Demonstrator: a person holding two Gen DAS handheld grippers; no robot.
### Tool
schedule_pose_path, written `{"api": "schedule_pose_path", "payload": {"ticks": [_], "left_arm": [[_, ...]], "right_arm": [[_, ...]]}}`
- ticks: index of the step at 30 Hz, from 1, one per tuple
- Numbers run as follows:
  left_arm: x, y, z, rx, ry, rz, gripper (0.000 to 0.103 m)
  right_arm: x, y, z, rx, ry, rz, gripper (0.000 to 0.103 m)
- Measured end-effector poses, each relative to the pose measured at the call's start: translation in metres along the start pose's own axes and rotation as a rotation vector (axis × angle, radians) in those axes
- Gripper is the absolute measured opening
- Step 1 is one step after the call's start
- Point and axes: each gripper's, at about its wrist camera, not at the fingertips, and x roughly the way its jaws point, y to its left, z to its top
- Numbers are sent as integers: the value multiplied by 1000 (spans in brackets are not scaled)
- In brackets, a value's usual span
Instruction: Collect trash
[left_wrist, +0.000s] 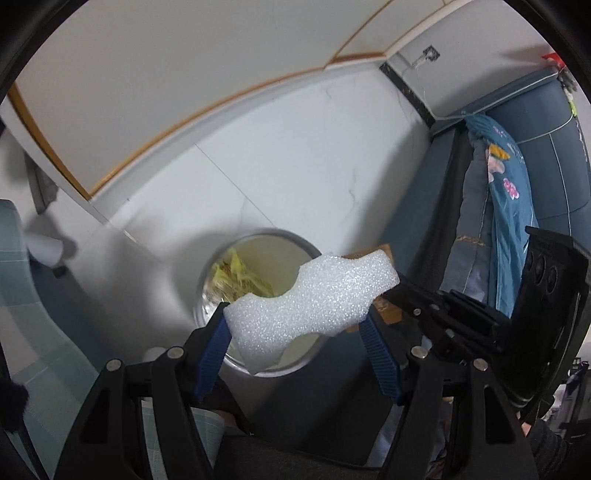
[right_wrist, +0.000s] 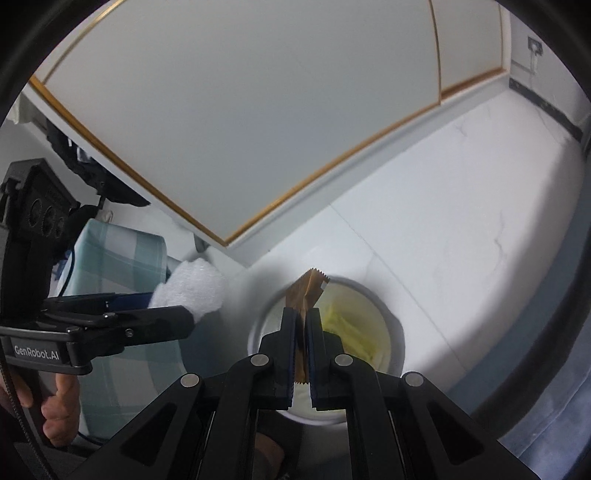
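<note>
Trash: white irregular foam chunk (left_wrist: 314, 299) pinched across left gripper (left_wrist: 295, 325), long axis crosswise; thin brown paper sachet (right_wrist: 308, 291) clamped in right gripper (right_wrist: 303, 332). Both above round white bin (right_wrist: 397, 332) mouth; right sits nearer centre.

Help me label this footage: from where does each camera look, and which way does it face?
Left wrist: on the left gripper, facing down at the bin; its jaws hold white foam; the right gripper shows.
Right wrist: on the right gripper, facing down over the bin; its jaws pinch a brown wrapper; a hand shows.
Shared: bin, foam, tiled floor.
</note>
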Motion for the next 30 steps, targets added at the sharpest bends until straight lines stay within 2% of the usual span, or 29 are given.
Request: {"api": "schedule_pose_path", "payload": {"ticks": [6,13,16,17,19,20,26,30], "left_arm": [[12,8,1,-22,49,-14,67],[21,18,3,-87,92,-79,69],[26,18,3,-96,136,-120,81],[28,17,3,-94,145,-116,83],[29,15,4,-81,157,-108,83],[28,13,4,-75,159,-110,83],[11,9,5,-41,105,-71,87],[-2,8,2,-20,54,-2,88]], "right_arm": [[19,-5,-23,33,74,12,19],[11,-16,-31,72,76,-4,20],[0,-19,-34,69,63,-23,21],[-3,-19,-35,71,57,-30,23],[-10,-21,-35,84,40,-34,35],[-13,-22,-36,87,33,-36,37],[-24,-19,-36,64,19,-48,42],[-30,-14,-34,55,11,-46,46]]}}
